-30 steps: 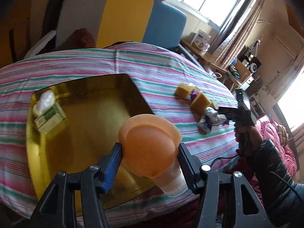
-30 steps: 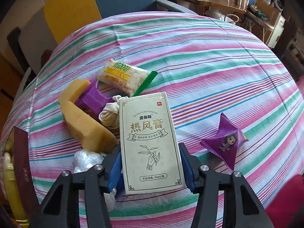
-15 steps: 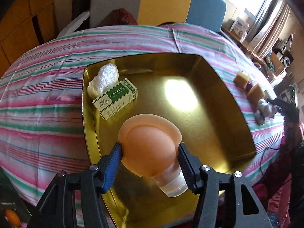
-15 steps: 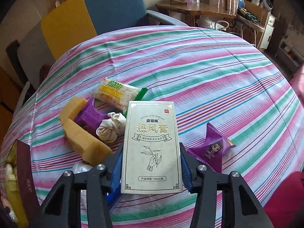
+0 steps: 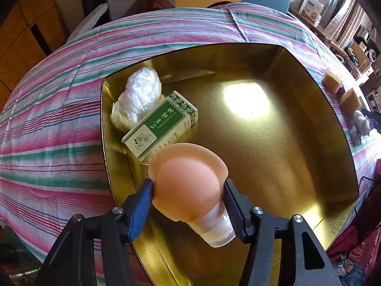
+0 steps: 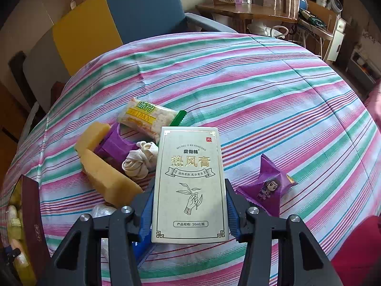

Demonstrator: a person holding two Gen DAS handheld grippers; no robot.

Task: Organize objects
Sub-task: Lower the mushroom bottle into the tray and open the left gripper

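My left gripper (image 5: 188, 195) is shut on an orange-capped clear bottle (image 5: 188, 183) and holds it over the near left part of a gold tray (image 5: 273, 147). In the tray lie a green and white box (image 5: 162, 125) and a crumpled clear plastic bag (image 5: 138, 97). My right gripper (image 6: 189, 205) is shut on a white box with gold Chinese lettering (image 6: 189, 186), held above the striped tablecloth (image 6: 262, 90). Beside it lie yellow sponges (image 6: 104, 178), a purple block (image 6: 114, 145), a white knotted cord (image 6: 140, 159), a snack packet (image 6: 147, 116) and a purple candy packet (image 6: 266, 186).
The tray's dark red outer wall (image 6: 31, 214) shows at the left edge of the right wrist view. A grey, yellow and blue chair (image 6: 107, 23) stands behind the table. A wooden side table (image 6: 250, 12) with clutter stands at the far right. Sponges (image 5: 343, 93) lie right of the tray.
My left gripper has carried the bottle left from the tray's right edge to over the tray, near the green box. My right gripper has lifted the white box up and back from the pile.
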